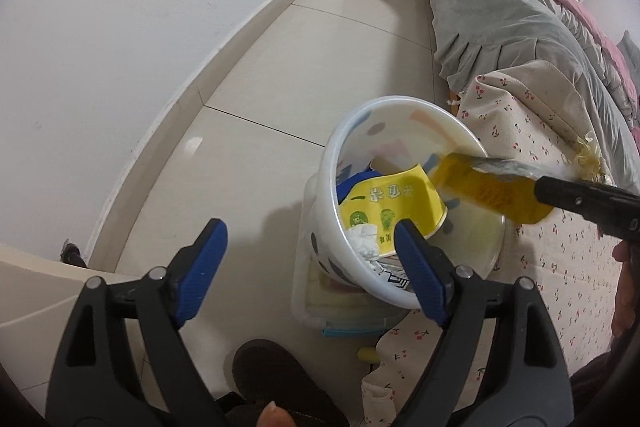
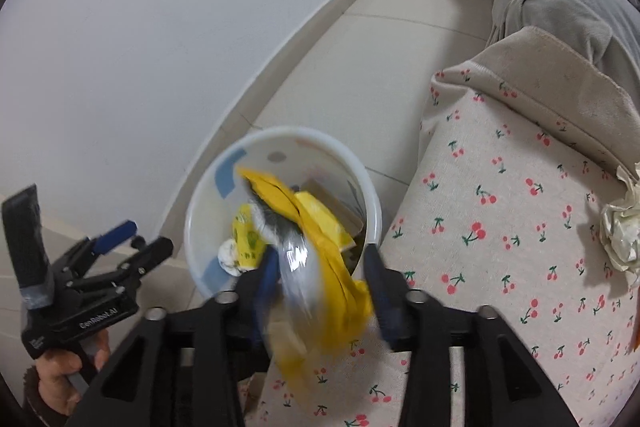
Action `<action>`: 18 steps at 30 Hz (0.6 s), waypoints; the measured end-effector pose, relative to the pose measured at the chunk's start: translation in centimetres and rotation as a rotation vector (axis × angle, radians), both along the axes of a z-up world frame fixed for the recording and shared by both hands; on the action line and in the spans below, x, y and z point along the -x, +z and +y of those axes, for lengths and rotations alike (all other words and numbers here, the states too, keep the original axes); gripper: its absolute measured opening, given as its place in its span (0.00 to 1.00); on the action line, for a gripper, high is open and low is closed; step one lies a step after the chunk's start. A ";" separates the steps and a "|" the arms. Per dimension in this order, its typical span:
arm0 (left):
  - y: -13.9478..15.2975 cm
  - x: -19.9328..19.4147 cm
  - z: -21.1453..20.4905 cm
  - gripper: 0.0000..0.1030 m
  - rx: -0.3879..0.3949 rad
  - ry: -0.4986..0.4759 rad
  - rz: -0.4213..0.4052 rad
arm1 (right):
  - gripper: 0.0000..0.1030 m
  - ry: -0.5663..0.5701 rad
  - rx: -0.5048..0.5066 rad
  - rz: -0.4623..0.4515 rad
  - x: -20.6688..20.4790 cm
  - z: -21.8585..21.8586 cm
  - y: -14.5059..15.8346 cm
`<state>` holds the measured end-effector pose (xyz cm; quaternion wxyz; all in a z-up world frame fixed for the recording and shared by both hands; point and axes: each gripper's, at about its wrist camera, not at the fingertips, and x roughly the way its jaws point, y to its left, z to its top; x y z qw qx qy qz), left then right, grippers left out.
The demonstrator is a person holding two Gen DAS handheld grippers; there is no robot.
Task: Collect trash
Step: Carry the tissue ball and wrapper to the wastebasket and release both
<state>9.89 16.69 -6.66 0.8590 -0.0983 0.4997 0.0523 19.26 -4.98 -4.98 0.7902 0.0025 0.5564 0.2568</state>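
Now right hand-held gripper [image 2: 320,291] half-open, yellow wrapper [image 2: 320,267] loose between jaws above bin [image 2: 192,211] rim. Left hand-held gripper [image 1: 312,271] wide, empty. Risk: wrapper snags on rim, slides onto cherry-print bed cover [image 2: 500,227]. Crumpled paper [image 2: 620,227] remains uncollected.

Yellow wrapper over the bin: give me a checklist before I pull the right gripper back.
1. Yellow wrapper fully over the bin: not ok, its tail end lies outside the rim.
2. Right gripper let go of it: cannot tell, blurred.
3. Left gripper open, empty: ok.
4. Room in the bin: ok, trash sits low.
5. Cherry-print cloth free of trash: not ok, crumpled paper lies on it.
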 end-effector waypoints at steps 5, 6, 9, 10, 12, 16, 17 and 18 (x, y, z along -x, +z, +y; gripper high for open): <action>0.2 -0.1 0.0 0.83 0.016 0.000 -0.001 | 0.48 -0.010 -0.011 -0.016 0.3 -0.5 0.6; 0.2 -0.1 -0.2 0.83 0.020 0.000 -0.001 | 0.48 -0.011 -0.010 -0.019 0.4 -0.5 0.7; 0.4 -0.1 -0.4 0.84 0.027 -0.003 -0.001 | 0.48 -0.020 -0.009 -0.025 0.7 -1.2 1.0; 0.4 -0.2 -0.6 0.84 0.026 -0.005 -0.002 | 0.49 -0.023 -0.011 -0.026 0.7 -1.4 1.1; 0.6 -0.2 -0.8 0.85 0.023 -0.010 -0.004 | 0.49 -0.030 -0.014 -0.030 0.8 -2.2 1.6; 0.9 -0.4 -1.7 0.86 0.024 -0.025 -0.007 | 0.51 -0.051 -0.020 -0.039 1.1 -3.5 2.1; 0.9 -0.4 -1.9 0.87 0.024 -0.028 -0.006 | 0.52 -0.060 -0.019 -0.041 1.1 -4.0 2.3; 1.0 -0.5 -2.3 0.87 0.024 -0.035 -0.006 | 0.52 -0.065 -0.017 -0.044 1.0 -4.2 2.2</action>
